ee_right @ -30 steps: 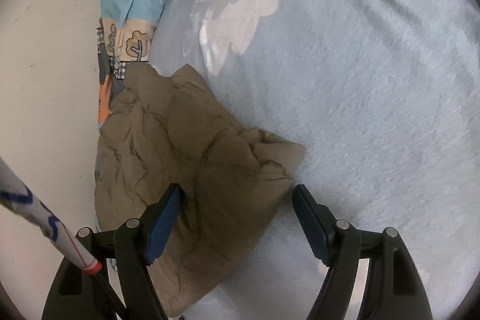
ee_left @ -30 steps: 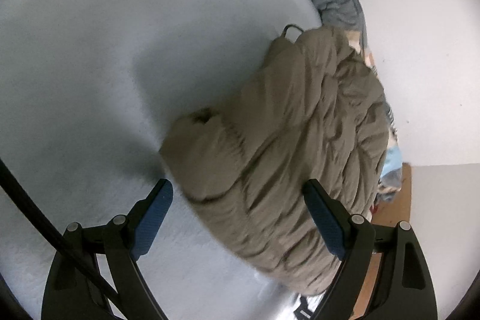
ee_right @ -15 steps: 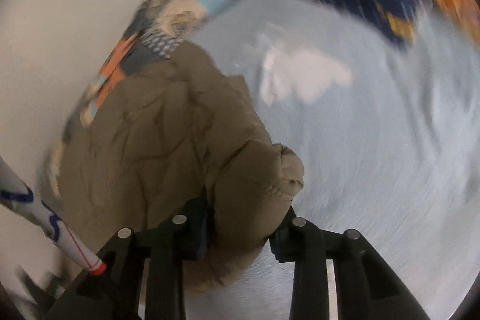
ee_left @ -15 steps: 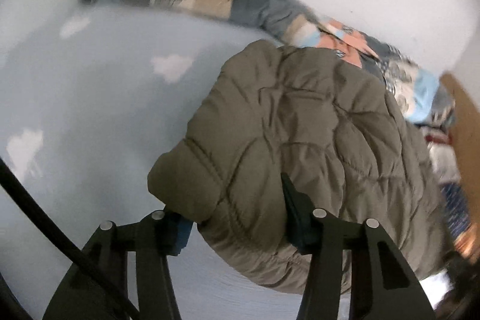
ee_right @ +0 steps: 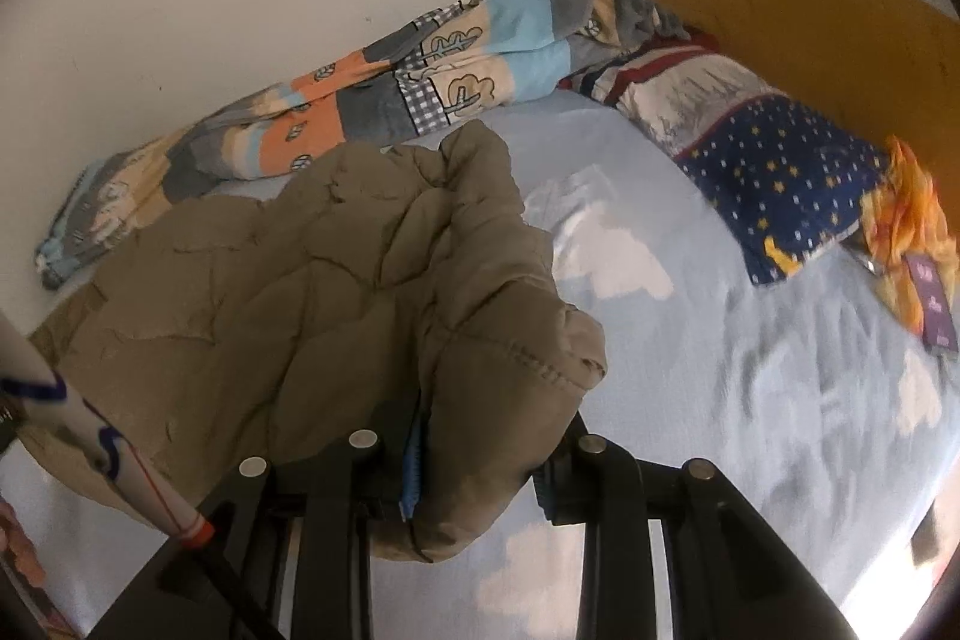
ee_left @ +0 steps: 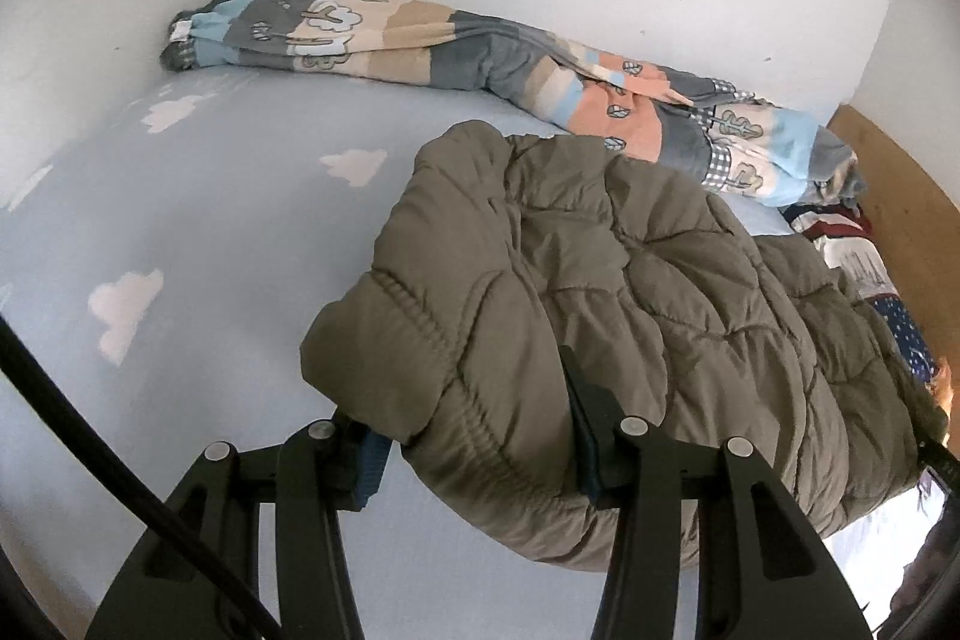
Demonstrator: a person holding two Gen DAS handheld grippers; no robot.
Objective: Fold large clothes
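**Both grippers hold a puffy jacket over the bed**

I am holding an olive-brown quilted jacket (ee_left: 630,292) with both tools above a pale blue bed (ee_left: 198,232) printed with white clouds. My left gripper (ee_left: 474,436) has its fingers closed on a thick fold near an elastic cuff or hem. My right gripper (ee_right: 480,460) has its fingers clamped on another padded edge with a stitched seam. The bulk of the jacket sags between and beyond the two grips, partly resting on the bed. A rolled patterned quilt (ee_right: 420,70) lies along the wall behind it, and a star-print pillow (ee_right: 774,172) sits near the headboard.

The risk I see is slippage: the padding is bulky and slick-looking, so a fold could squeeze out of either grip. Uneven pulling could also bunch the jacket instead of laying it flat, or drag it onto the quilt.
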